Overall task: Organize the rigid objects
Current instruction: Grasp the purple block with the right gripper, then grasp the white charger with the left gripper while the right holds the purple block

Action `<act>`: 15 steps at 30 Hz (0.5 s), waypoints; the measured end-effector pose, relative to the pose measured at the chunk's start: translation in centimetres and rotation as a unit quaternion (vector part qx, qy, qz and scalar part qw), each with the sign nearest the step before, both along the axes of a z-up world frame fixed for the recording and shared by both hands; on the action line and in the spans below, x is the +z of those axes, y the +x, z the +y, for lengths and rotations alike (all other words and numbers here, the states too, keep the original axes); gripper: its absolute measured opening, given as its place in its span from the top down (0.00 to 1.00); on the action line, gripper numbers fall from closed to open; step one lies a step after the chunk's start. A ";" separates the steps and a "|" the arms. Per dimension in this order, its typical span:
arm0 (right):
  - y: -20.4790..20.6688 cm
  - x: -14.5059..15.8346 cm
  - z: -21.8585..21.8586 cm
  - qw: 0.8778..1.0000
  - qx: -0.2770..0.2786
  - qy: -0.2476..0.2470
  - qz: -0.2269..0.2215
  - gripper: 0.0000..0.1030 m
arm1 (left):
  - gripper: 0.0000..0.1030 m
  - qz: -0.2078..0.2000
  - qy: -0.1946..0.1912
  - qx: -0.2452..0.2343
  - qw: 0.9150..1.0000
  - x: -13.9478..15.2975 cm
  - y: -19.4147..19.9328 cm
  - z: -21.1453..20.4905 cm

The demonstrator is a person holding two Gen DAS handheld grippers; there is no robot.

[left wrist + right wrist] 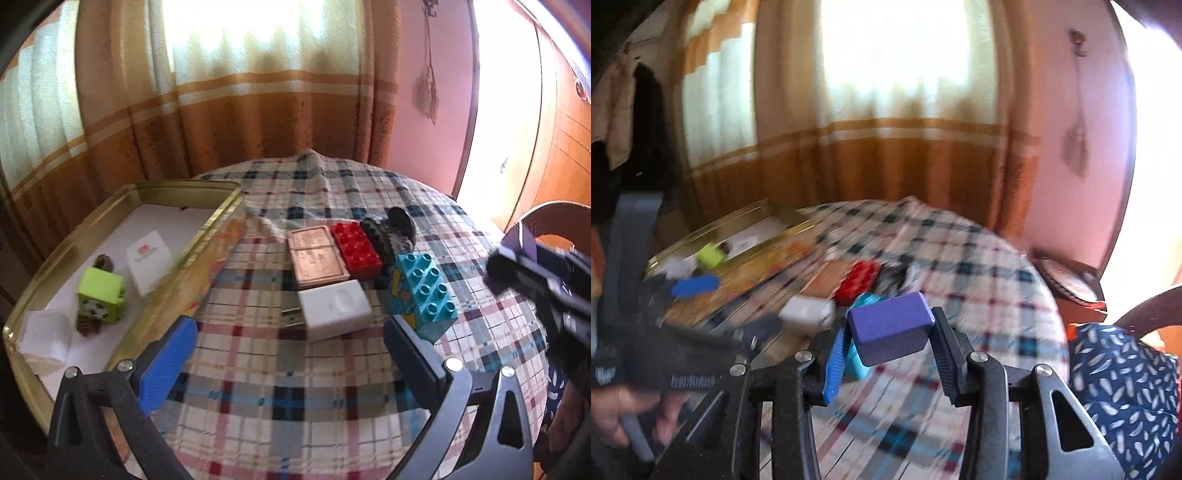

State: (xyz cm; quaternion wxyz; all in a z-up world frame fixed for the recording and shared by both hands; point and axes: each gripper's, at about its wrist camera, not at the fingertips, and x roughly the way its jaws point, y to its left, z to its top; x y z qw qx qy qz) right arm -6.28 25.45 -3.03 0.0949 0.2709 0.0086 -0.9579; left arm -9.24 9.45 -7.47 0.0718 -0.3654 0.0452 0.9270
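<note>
While the left claw (288, 350) is hanging released above the plaid bench (295, 398) near the white charger (336, 308), the right claw (890, 354) is gripping a purple block (891, 326) in the air, and the gold tin (192, 258) is sitting at the left.

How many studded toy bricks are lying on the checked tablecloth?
2. The red brick lies flat beside the copper-coloured plate. The turquoise brick lies nearer the camera, right of the white charger. Others may be hidden behind the dark object.
</note>
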 end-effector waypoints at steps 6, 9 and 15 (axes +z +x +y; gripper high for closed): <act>-2.6 0.1 -1.0 1.000 -0.031 0.000 0.004 0.57 | 0.01 -0.029 0.000 -0.010 1.000 -0.7 -2.3 1.2; -3.1 0.2 -1.3 0.999 -0.041 0.008 0.016 0.56 | 0.01 -0.040 -0.001 -0.004 0.999 -1.1 -3.2 1.4; -3.2 0.0 -0.6 0.999 -0.047 -0.007 0.017 0.56 | 0.02 -0.083 -0.017 -0.008 0.996 -2.5 -4.4 2.2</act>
